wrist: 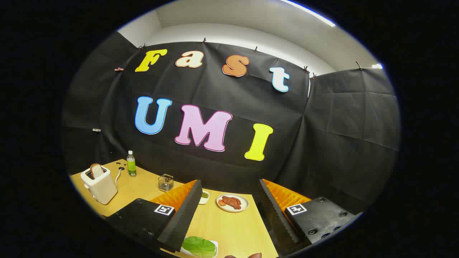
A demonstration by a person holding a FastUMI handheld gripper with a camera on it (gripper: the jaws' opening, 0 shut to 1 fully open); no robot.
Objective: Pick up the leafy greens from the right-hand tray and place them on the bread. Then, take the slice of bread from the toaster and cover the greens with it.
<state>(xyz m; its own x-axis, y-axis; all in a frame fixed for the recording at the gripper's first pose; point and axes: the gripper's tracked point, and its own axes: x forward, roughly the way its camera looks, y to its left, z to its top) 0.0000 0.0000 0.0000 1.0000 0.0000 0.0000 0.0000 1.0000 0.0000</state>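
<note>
Black cloth walls close off the back and sides of the booth, with a pale ceiling above them, and below runs a light wooden counter. Over it hang the fingers, spread wide with nothing between them, their ribbed inner faces turned toward each other and bare wood showing in the gap. Off to the left, near the counter's edge, stands a white toaster with a slice of bread sticking upright out of its slot and a cord trailing from its side. Close under the left finger lie the greens, a flat leaf on a white tray whose rim peeks out beside it; the finger covers part of the leaf. Beyond the fingers, seen through the gap, a round plate carries reddish-brown food, apart from the greens. Behind the toaster a clear bottle with a green label stands upright near the wall. Between bottle and left finger sits a small wire holder. Just left of the plate, a small white dish of something green pokes out from behind the left finger.
</note>
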